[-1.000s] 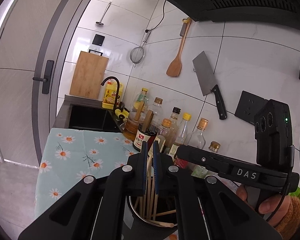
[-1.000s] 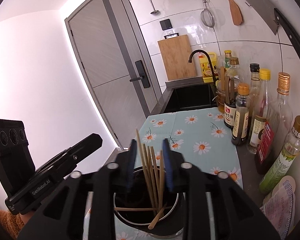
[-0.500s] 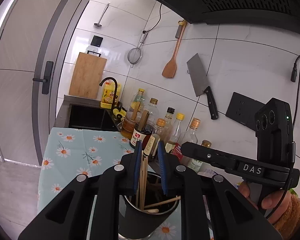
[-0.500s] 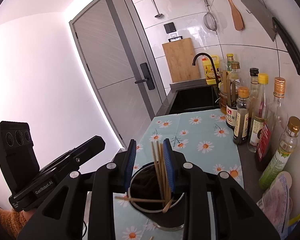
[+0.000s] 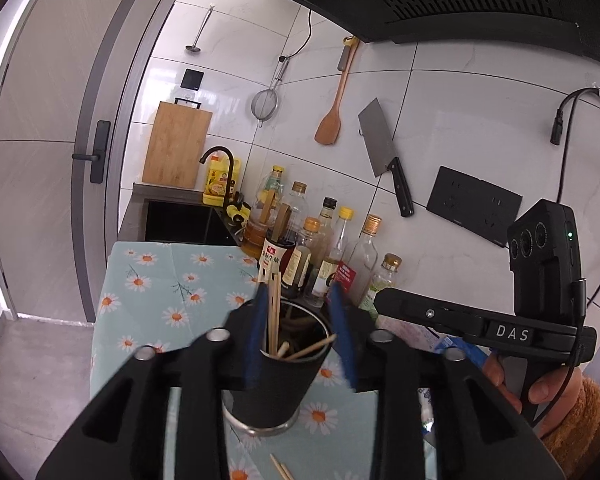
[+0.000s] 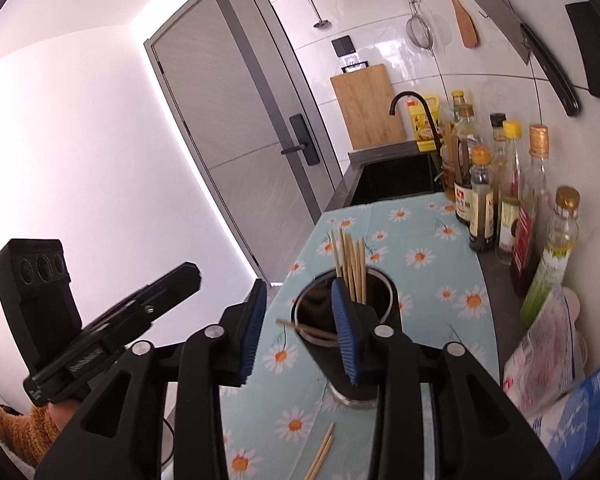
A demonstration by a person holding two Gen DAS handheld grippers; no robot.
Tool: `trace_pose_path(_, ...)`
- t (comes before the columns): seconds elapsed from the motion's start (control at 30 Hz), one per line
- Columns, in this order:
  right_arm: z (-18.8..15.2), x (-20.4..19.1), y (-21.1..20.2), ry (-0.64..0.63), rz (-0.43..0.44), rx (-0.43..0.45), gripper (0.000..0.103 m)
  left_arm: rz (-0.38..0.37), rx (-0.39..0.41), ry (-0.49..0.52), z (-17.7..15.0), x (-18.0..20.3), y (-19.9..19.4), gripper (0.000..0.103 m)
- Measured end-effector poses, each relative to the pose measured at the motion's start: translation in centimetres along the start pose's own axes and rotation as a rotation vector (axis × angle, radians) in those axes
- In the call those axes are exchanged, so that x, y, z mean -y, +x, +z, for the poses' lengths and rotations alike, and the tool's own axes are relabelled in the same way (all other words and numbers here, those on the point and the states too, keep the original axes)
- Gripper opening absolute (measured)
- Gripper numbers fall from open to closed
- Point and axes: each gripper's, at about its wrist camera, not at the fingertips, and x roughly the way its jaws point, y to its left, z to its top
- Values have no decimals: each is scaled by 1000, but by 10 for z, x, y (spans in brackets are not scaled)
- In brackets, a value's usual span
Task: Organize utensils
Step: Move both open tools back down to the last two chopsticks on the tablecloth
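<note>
A black utensil cup (image 5: 274,388) with a steel rim stands on the daisy-print cloth (image 5: 156,280) and holds several wooden chopsticks (image 5: 274,312). My left gripper (image 5: 300,336) is open, its blue pads on either side of the cup, holding nothing. In the right wrist view the cup (image 6: 352,364) with its chopsticks (image 6: 352,268) stands just behind my right gripper (image 6: 300,336), which is open and empty. Two loose chopsticks (image 6: 320,456) lie on the cloth in front of the cup; their tips also show in the left wrist view (image 5: 282,468).
A row of sauce and oil bottles (image 5: 320,252) lines the wall to the right of the cloth. Plastic bags (image 6: 548,364) lie at the right near the bottles. A black sink (image 6: 396,178) with a faucet is beyond the cloth. A cleaver (image 5: 384,160) and a wooden spatula (image 5: 332,120) hang on the wall.
Both grippers opened wide and drew back from the cup. The chopsticks the left one held between its pads now stand in the cup.
</note>
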Motion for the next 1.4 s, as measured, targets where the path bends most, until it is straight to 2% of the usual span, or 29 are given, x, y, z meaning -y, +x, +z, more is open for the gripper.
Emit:
trace_pose_path(0.2,-19,-2,-8,36,5,-45,37,7,-51,-15,-18,1,-14,35)
trace_pose_path(0.27,-29,2,-8,97,30,-71,42,12,-66,-22,-24,0,-17,35)
trace_pose_path(0.37,-46,5,-4,144,39,-116,43,19,-99,-41,-36,-4,-21,40)
trace_pose_path(0.6,-83,8,11,219,61,-246,46,26,-178,-55,-62,-8,-26,44)
trace_pose_path(0.7,-96,11,16,247,67,-289,49,31,-219,-107,-72,-16,-28,55)
trace_pose_path(0.83,-111,12,29,284,49,-377,52,39,-252,-113,-82,-21,-31,56)
trace_pose_path(0.87,-114,13,32,290,37,-392,56,38,-262,-120,-85,-22,-31,56)
trace_pose_path(0.93,-119,14,38,301,-5,-432,63,43,-291,-138,-90,-26,-30,66)
trace_pose_path(1.0,-122,15,44,308,-26,-470,64,60,-304,-154,-95,-31,-31,70)
trace_pose_path(1.13,-130,17,58,306,-107,-561,75,91,-341,-182,-104,-41,-30,79)
trace_pose_path(1.23,-142,23,75,314,-188,-669,76,99,-384,-202,-112,-48,-26,86)
trace_pose_path(1.4,-153,31,82,351,-259,-725,74,111,-453,-248,-127,-61,-23,86)
